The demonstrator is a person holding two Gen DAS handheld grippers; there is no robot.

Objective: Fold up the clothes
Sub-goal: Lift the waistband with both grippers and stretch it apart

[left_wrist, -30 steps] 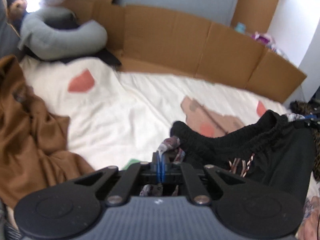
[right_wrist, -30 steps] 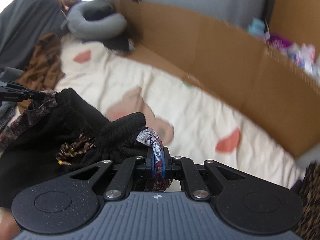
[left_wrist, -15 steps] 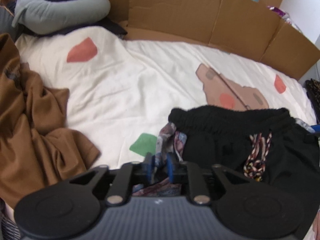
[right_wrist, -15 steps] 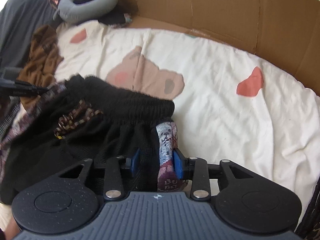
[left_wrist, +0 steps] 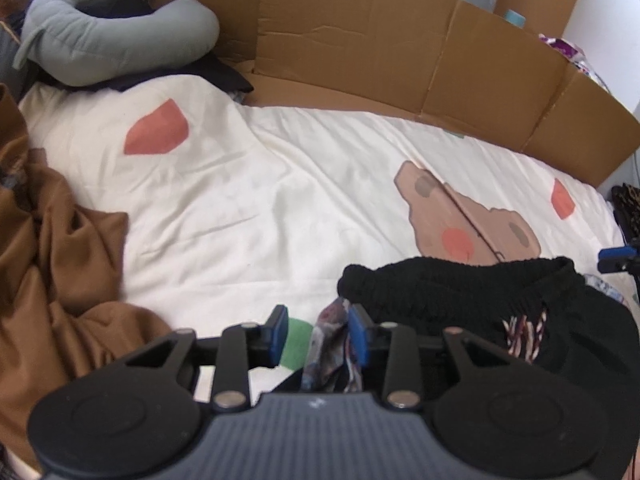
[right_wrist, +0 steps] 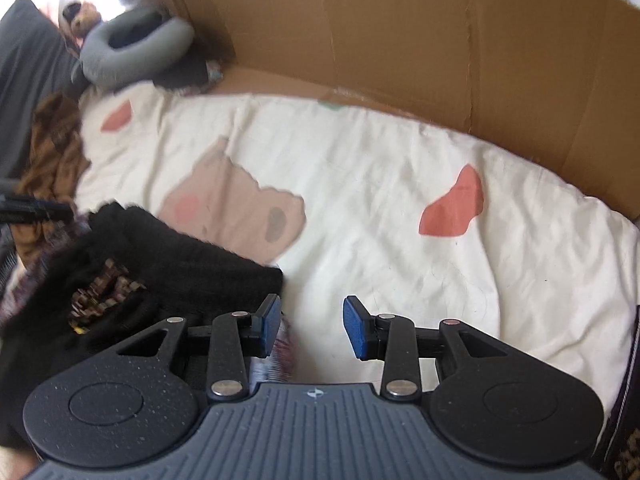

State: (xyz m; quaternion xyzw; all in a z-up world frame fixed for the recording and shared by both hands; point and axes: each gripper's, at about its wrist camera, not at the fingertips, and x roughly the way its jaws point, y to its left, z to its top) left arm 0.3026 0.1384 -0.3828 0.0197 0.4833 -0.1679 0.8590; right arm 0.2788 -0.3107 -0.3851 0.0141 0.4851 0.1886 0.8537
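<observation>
Two grippers stand with jaws apart over black shorts [left_wrist: 472, 300] lying on the bed's cream duvet [left_wrist: 240, 208]. Left gripper [left_wrist: 318, 334]: jaws just opening, a patterned hem [left_wrist: 328, 344] loose between them against one pad. Right gripper [right_wrist: 310, 330]: jaws just parted, bare duvet between, the hem beside its inner pad. Only the left view shows the green patch [left_wrist: 298, 346] and brown garment [left_wrist: 60, 260] left of the shorts. Beyond the shorts, a cardboard wall [right_wrist: 400, 40] and grey neck pillow [left_wrist: 108, 48]. No writing is legible.

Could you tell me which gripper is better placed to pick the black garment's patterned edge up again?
Left, probably: the left gripper has patterned fabric between its open jaws; the right gripper spans bare sheet.
</observation>
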